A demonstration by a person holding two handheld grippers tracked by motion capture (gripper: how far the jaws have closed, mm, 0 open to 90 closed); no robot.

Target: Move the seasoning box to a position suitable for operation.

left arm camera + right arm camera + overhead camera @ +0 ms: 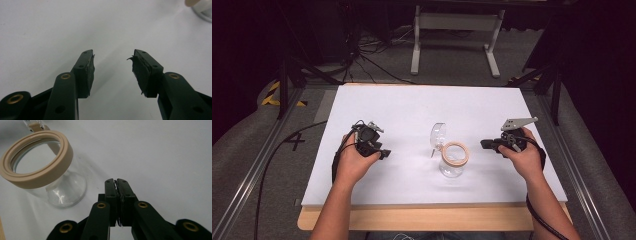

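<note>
Looking down from the high view, I log both forearms entering from the near edge of the table [362, 220], whose wooden rim shows under a white sheet [412, 110] that covers most of its top.

Left hand [354, 162] holds the left gripper [384, 153] low over the sheet, pointing toward the middle. In the left gripper view its jaws stand wide apart with nothing between them; the rubber pads [90, 71] look frayed at the edges, and only bare sheet lies under the gap.

Right hand [524, 157] holds the right gripper [484, 144], grey plate on top, also pointing inward. In the right gripper view its jaws are pressed together, pad against pad, gripping nothing.

Between the two grippers, a little nearer the right one, a clear glass jar [452, 167] stands upright on the sheet, with a beige ring [455, 153] around its open mouth. Its clear hinged lid [438, 135] is swung back and stands just behind the mouth. Right gripper tip sits near the jar, not touching.

Beyond the table: grey floor, loose cables [372, 55] and a white stand [457, 35].
</note>
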